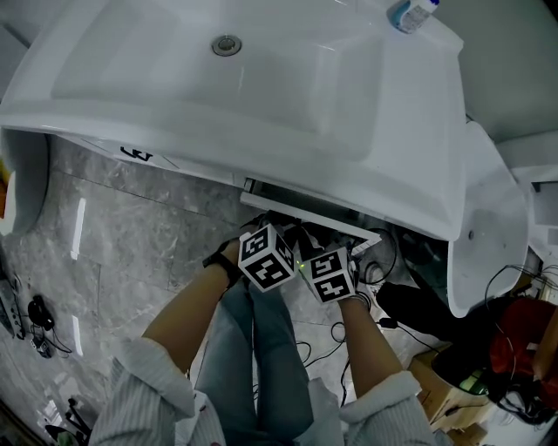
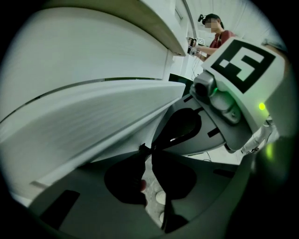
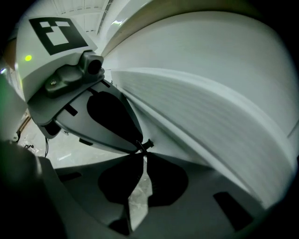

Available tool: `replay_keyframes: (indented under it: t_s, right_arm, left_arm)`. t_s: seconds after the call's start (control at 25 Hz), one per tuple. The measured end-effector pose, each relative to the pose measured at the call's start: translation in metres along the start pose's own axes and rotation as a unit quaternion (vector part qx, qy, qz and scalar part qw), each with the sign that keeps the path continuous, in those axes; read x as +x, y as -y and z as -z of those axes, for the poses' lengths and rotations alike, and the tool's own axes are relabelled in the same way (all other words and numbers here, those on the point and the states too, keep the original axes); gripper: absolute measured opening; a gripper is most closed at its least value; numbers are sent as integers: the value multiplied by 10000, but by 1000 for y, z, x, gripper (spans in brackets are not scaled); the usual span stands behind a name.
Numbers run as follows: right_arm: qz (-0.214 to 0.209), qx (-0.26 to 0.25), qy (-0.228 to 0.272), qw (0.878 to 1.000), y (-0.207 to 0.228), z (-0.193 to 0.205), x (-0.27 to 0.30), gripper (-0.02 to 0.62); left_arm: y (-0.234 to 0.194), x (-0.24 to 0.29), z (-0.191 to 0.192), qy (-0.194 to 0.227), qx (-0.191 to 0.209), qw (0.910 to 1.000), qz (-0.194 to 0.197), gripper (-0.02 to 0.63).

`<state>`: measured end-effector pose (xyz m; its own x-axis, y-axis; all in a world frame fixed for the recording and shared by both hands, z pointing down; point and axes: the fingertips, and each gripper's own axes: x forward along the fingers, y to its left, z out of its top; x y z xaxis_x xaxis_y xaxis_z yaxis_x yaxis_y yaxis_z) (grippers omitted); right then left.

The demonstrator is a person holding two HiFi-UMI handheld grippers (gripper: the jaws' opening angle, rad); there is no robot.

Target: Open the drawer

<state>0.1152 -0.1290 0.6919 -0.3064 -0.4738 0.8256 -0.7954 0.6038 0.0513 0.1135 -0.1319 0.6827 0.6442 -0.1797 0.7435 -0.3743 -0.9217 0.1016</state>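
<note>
Though ajar, drawer (image 1: 305,218) at hand-held grippers (image 2: 149,148) (image 3: 142,145).

A clear plastic bottle (image 1: 410,13) stands at the far right corner of the white ceramic washbasin (image 1: 410,157) — a round metal drain (image 1: 227,44) in its bowl. Black cables (image 1: 39,327) lie on the grey marble floor (image 1: 131,235).

The left gripper (image 2: 148,150) and right gripper (image 3: 142,149) sit side by side, tips nearly meeting (jaws of each closed).

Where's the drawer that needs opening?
In the head view the drawer sits mid-frame, tucked right under the white sink's front edge, just above the left gripper and right gripper.
</note>
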Motion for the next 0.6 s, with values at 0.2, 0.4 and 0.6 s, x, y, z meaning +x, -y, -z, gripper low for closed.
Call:
replay_keyframes:
  t_s: [0.2,0.4,0.6]
  right_arm:
    - [-14,42,-35,10000,-7,5,-4,23]
    - [-34,65,-54,10000,-8,5,-6,23]
    - [-61,116,-64,9999,-12,9,-8,23]
  left_arm:
    - [10,-2,5,-3,-111,9999,-22,49]
    - [12,-2,5,-39,-157,9998,-63,46]
    - [16,-3,7,-50,-246,9997,-70,45]
